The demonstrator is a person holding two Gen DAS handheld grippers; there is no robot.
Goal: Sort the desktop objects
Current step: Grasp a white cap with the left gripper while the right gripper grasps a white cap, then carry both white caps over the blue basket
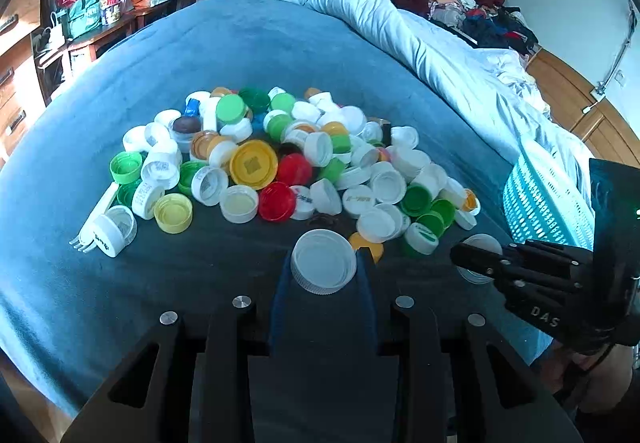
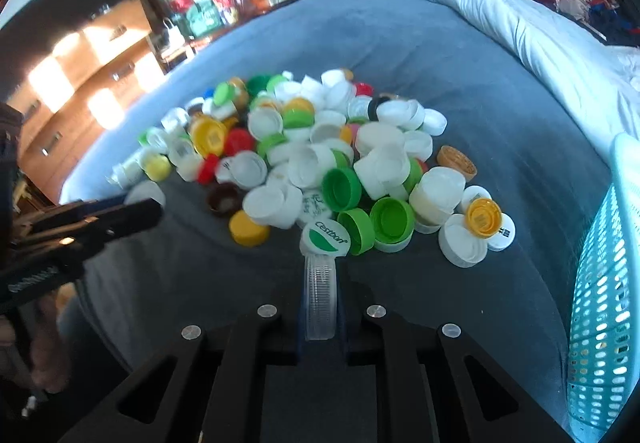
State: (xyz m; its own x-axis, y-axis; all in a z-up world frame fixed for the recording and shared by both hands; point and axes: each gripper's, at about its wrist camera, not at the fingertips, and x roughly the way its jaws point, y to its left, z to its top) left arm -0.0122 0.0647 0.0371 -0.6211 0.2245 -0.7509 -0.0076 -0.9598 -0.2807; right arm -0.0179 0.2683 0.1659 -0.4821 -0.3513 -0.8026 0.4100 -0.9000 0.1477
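1. Your left gripper (image 1: 324, 263) holds a wide white cap (image 1: 323, 261), open side up, between its blue pads, just in front of the pile of bottle caps (image 1: 280, 163) on the blue bedspread (image 1: 240, 43).
2. Your right gripper (image 2: 320, 295) is clamped narrow on a clear ribbed cap (image 2: 319, 295) standing on edge. Its far rim meets a white cap with a green leaf mark (image 2: 325, 239), and you cannot tell whether the two touch.
3. In the left view your right gripper hides most of a white cap (image 1: 480, 243) at the pile's near right edge.
4. The turquoise basket (image 2: 600, 303) stands to the right of the pile, cut off by the picture edge in both views; its inside is not visible.
5. Caps deep in the pile overlap, so many show only a rim.
6. A white plastic fork (image 1: 94, 223) lies at the pile's left edge, partly under caps.
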